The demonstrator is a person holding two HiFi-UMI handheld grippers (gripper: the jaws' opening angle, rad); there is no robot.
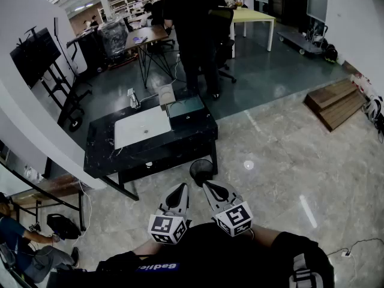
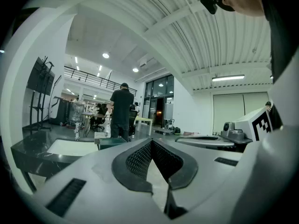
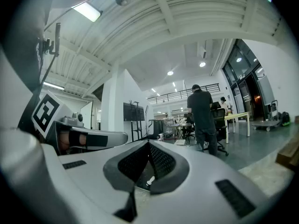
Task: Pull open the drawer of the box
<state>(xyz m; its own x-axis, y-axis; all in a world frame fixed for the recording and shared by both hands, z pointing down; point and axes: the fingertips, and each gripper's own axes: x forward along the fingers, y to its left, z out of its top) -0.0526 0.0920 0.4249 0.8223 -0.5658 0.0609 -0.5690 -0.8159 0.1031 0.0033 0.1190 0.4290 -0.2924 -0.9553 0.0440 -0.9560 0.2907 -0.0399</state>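
Both claws are closed with nothing between them: my left claw [image 1: 179,191] and my right claw [image 1: 211,188] hang side by side close to my body, and each gripper view shows the ribbed pads meeting at the tips around empty air. The dark green box [image 1: 189,111] sits well apart from them, at the far right corner of the black tabletop [image 1: 144,153], just beside a white board [image 1: 143,126] that lies flat to its left. From my left gripper view the box [image 2: 112,142] shows low above the jaw line. Its drawer looks shut to me, though the handle is too small to make out from here. A person [image 1: 195,29] stands on the far side of the tabletop.

I judge that the task has not really begun; this is the approach step. Next I need to step up to the tabletop, bring one claw down level with the front face of the box, spread its jaws and find the pull. The other claw may have to steady the box so that it does not slide as the drawer comes out
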